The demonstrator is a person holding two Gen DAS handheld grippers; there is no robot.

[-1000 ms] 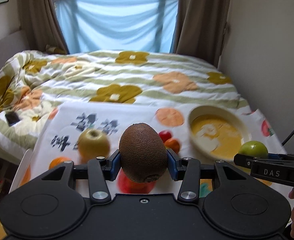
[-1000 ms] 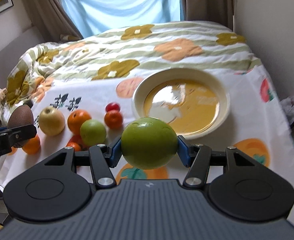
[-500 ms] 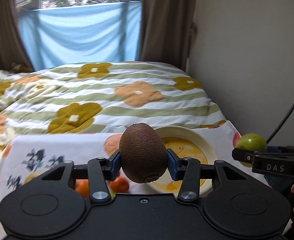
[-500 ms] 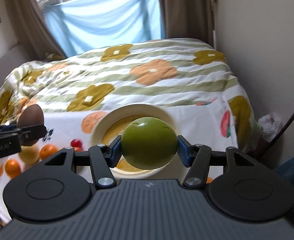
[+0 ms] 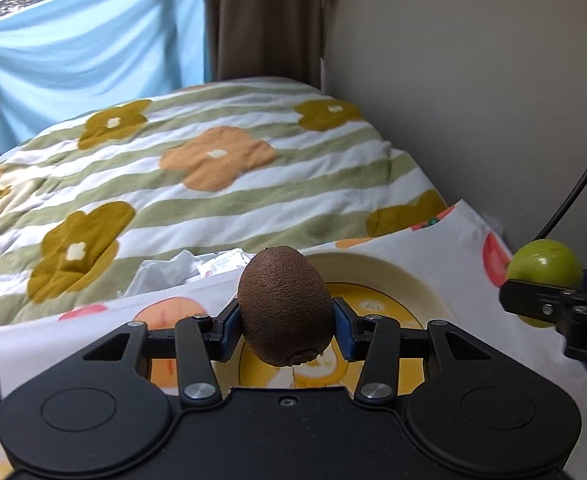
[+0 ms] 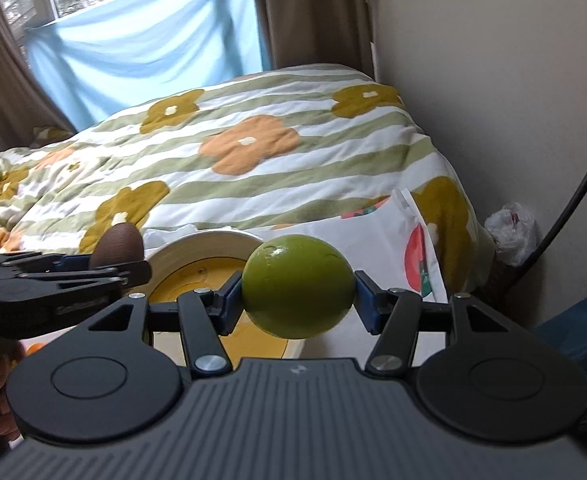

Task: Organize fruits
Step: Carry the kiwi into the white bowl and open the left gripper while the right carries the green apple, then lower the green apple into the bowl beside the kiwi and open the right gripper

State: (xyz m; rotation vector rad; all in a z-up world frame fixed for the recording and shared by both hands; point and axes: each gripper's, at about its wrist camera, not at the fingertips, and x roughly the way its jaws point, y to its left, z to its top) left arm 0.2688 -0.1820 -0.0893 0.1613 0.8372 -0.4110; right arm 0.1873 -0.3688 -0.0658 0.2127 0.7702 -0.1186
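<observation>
Carried in over the yellow bowl (image 5: 377, 270) from the loose fruit pile a second ago, now out of view: kiwi (image 5: 284, 306) clamped in the left gripper (image 5: 285, 330) above the bowl's middle, green apple (image 6: 297, 286) pinched in the right gripper (image 6: 296, 308) beside its rim. Drop-off seemingly next.
</observation>
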